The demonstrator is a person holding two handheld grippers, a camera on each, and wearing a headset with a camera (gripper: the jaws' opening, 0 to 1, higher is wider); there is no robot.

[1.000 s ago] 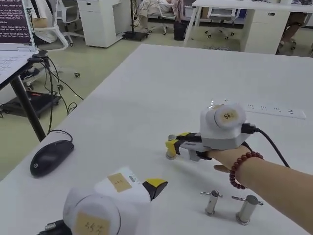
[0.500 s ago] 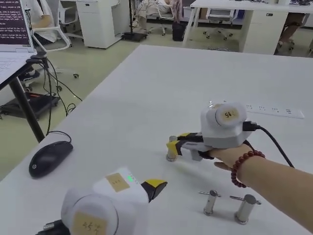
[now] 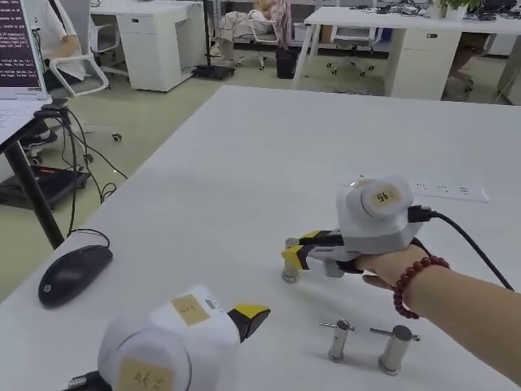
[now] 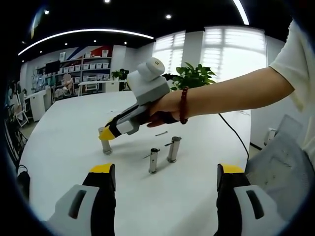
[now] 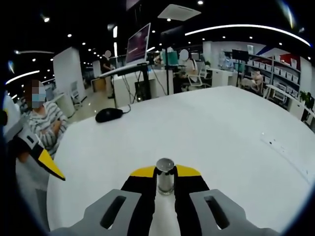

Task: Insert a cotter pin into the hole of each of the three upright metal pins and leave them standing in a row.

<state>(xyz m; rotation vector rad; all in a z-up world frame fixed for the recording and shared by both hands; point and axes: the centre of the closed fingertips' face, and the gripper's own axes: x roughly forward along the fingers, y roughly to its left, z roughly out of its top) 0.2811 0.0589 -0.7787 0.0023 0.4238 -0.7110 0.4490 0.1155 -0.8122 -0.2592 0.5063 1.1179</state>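
Foremost in the head view, the left gripper (image 3: 248, 314) hangs low over the table (image 3: 244, 163); its own view shows the jaws spread wide with nothing between them. Just beyond it stand a first finished pin (image 3: 339, 340) and a second finished pin (image 3: 395, 349), upright and side by side, each with a cotter pin (image 3: 327, 325) through its head.

Farther on, the right gripper (image 3: 291, 255) is clamped on the third pin (image 3: 291, 269), which stands on the table apart from the pair, to their left. No cross-piece shows on it, so the step in hand is judged to be the last of three: steadying this pin for its cotter. The next move calls for the free left gripper to fetch a cotter pin, line it up with the cross-hole and slide it through, then for the pin to be set in line with the others.

The right gripper view gives the pin's round top between the closed jaws, but not the hole. The left gripper view adds a thin sliver (image 4: 161, 133) on the table beyond the pair, possibly the loose cotter; in the head view the right gripper's body covers that spot. Farthest lie a power strip (image 3: 444, 190) and a mouse (image 3: 73, 274).
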